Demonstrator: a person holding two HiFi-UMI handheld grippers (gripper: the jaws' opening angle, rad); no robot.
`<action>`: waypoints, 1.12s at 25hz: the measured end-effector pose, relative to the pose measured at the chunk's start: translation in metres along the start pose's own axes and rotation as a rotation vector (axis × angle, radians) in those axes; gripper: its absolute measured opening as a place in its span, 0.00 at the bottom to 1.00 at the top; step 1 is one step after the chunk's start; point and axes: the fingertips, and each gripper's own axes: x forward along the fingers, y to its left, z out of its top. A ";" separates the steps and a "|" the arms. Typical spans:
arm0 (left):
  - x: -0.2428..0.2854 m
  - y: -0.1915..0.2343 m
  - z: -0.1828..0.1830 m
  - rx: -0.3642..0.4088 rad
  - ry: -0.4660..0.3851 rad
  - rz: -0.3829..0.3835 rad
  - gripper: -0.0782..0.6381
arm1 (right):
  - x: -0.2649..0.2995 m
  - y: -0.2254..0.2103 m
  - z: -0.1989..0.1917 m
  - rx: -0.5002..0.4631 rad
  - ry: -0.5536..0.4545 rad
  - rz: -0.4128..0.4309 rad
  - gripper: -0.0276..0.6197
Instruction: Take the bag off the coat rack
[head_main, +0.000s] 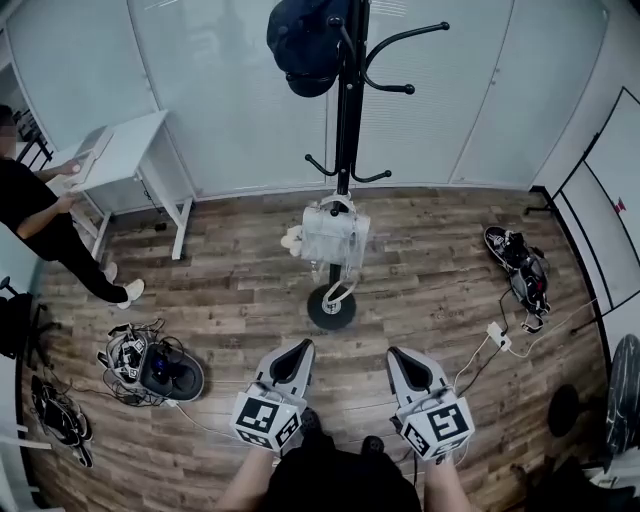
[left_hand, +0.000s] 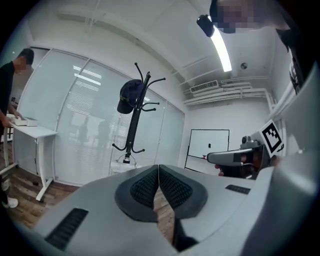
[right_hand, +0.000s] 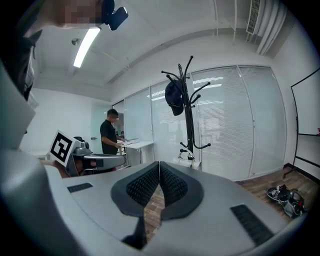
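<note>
A black coat rack (head_main: 346, 140) stands ahead on its round base (head_main: 331, 308). A white bag (head_main: 335, 236) hangs from one of its low hooks, and a dark cap (head_main: 304, 45) sits on top. My left gripper (head_main: 298, 348) and right gripper (head_main: 401, 354) are side by side near my body, well short of the rack. Both are shut with nothing between the pads. In the left gripper view the left gripper (left_hand: 158, 167) points at the rack (left_hand: 134, 122), and the bag (left_hand: 120, 165) peeks over its jaws. The right gripper (right_hand: 159, 164) also faces the rack (right_hand: 189, 112) and bag (right_hand: 189, 162).
A white desk (head_main: 131, 148) stands at the back left with a person (head_main: 35, 215) at it. A pile of cables and gear (head_main: 148, 367) lies on the wood floor at the left. More gear (head_main: 521, 266) and a power strip (head_main: 498, 337) lie at the right. Glass partitions run behind the rack.
</note>
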 end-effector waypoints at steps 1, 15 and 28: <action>0.002 0.004 -0.001 -0.001 0.005 -0.011 0.13 | 0.004 0.001 -0.002 0.004 0.006 -0.012 0.09; 0.032 0.025 -0.024 0.010 0.096 -0.087 0.13 | 0.040 0.002 -0.029 0.074 0.080 -0.062 0.09; 0.091 0.042 -0.034 -0.015 0.126 -0.087 0.14 | 0.110 -0.051 -0.028 0.041 0.131 -0.047 0.09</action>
